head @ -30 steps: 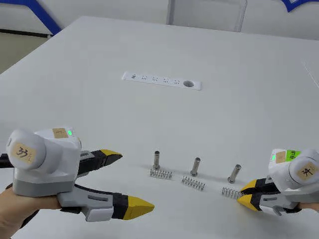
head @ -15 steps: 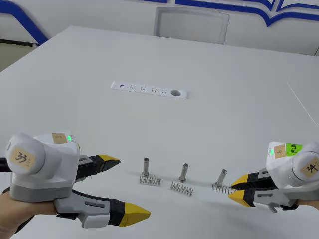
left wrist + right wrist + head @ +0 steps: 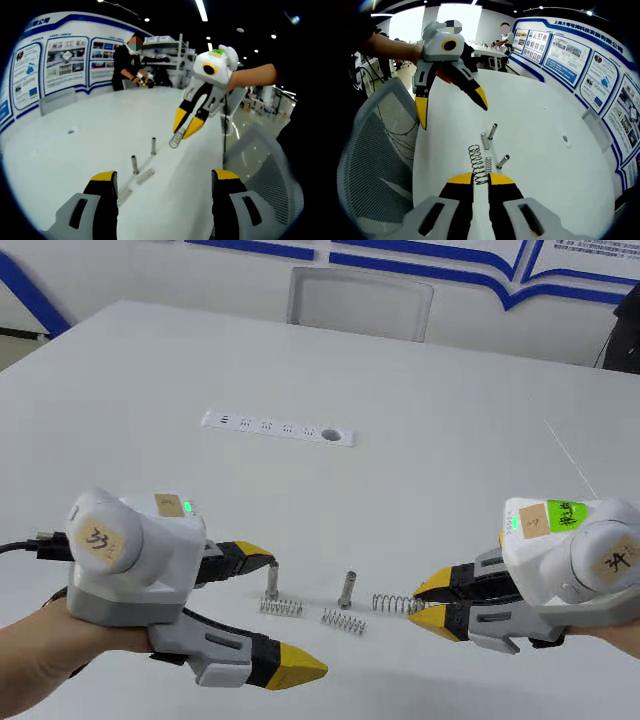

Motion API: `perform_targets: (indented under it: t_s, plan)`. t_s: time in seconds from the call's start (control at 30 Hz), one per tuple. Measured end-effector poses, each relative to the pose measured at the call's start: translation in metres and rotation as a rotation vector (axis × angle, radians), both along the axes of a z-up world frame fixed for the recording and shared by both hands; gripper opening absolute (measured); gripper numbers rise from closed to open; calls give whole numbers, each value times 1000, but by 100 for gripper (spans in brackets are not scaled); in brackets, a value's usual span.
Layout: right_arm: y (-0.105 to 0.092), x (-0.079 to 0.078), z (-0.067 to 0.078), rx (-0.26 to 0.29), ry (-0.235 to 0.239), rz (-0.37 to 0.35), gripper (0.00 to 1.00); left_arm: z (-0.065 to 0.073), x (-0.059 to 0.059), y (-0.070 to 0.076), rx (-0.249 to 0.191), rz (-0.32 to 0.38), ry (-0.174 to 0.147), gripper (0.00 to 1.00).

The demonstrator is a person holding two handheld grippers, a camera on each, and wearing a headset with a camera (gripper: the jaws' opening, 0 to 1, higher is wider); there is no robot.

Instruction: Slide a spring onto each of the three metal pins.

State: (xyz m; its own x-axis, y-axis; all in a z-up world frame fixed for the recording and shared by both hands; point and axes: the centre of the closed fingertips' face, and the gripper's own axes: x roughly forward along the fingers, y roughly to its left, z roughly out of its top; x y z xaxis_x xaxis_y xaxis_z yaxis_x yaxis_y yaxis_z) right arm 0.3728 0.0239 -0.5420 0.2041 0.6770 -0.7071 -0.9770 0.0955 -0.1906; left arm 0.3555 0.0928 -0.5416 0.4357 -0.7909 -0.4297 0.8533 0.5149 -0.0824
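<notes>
Right tool (image 3: 415, 604) clamped on a coiled wire spring (image 3: 390, 602); left tool (image 3: 297, 616) spread wide beside two slim shiny metal pins (image 3: 347, 589), near the front edge of the smooth white counter (image 3: 400, 470).

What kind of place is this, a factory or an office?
Probably an office-like lab or showroom: blue-framed information posters line the wall, a grey mesh office chair stands at the large white table, and a white power strip lies on it.
</notes>
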Motion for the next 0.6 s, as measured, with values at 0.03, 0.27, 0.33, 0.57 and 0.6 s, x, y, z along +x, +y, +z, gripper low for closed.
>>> perform_targets:
  t_s: [0.03,0.27,0.33,0.57,0.6]
  plan:
    - [3,-2,2,6,0,7,11,0,0,-2,4,-8,-14,74]
    - [22,-17,8,9,-16,75,11,3,-1,-14,0,-39,-34,59]
    - [26,-20,9,10,-13,87,11,6,-2,-16,-18,-47,-32,53]
    - [33,-25,6,8,-7,108,11,7,-3,-18,-20,-70,-37,34]
    - [34,-25,6,9,-7,109,11,7,-4,-18,-20,-74,-36,30]
